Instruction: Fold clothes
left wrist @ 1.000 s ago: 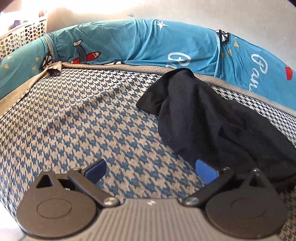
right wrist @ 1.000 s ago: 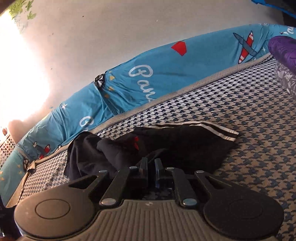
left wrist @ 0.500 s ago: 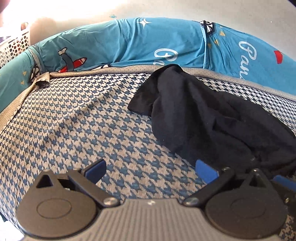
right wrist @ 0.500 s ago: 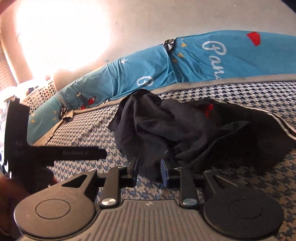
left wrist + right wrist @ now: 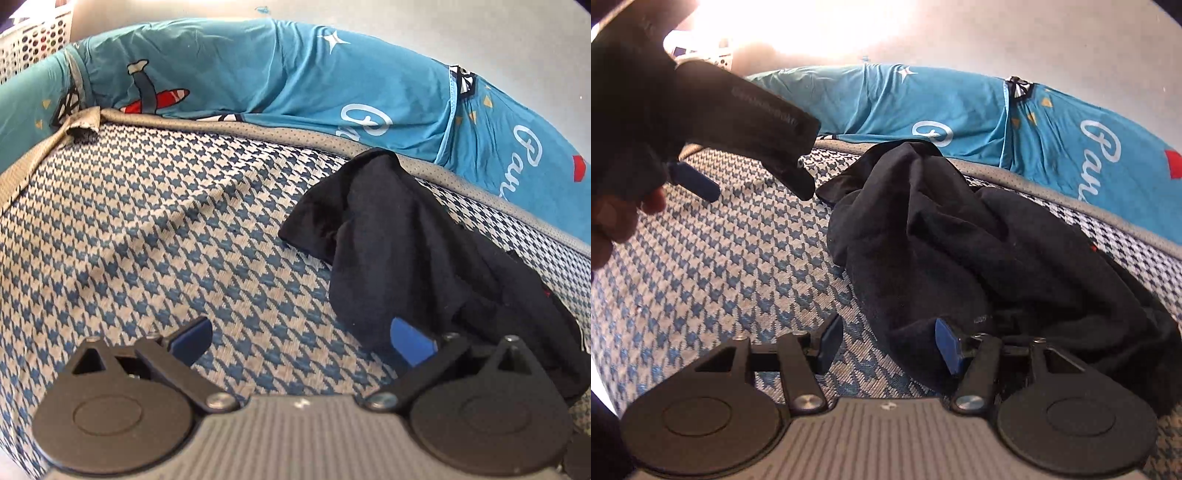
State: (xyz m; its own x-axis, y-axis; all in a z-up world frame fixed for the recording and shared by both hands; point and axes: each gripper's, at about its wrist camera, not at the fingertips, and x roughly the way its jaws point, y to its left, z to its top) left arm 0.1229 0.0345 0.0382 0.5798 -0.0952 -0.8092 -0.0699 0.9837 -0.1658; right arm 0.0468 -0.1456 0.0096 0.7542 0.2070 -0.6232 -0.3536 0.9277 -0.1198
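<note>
Hovering low over the bed, the right gripper (image 5: 884, 345) has its jaws partly apart; they have just been opening, and the near edge of the black garment (image 5: 960, 251) bulges between the blue pads, though I cannot tell whether either pad touches the cloth. The left gripper (image 5: 301, 341) stands wide apart with nothing between its pads, only the houndstooth mattress cover (image 5: 147, 240) beneath; its right pad sits just at the garment's near edge.

The garment lies crumpled in a heap on the right half of the bed, its far tip reaching up to the grey piping (image 5: 295, 136) at the mattress edge. Behind that, the blue printed bedding (image 5: 258, 74) is bunched along the wall, and a white perforated basket (image 5: 33, 44) peeps in at the far left corner.

To my eye the folding proper has not begun; the cloth first needs spreading flat. Doing that well probably means finding a true edge or corner with each gripper, not a mid-heap bunch, and taking a single layer so the piece opens out when the two are drawn apart across the free stretch of mattress on the left.

Much is uncertain. The garment is so dark that its folds, seams and even its kind are hard to read; a small red mark (image 5: 546, 293) shows near its right side. Its right end runs out of view behind the gripper bodies. In the right wrist view the left gripper's body and the person's hand (image 5: 617, 218) blot out the upper left, and glare washes out the wall beyond.
</note>
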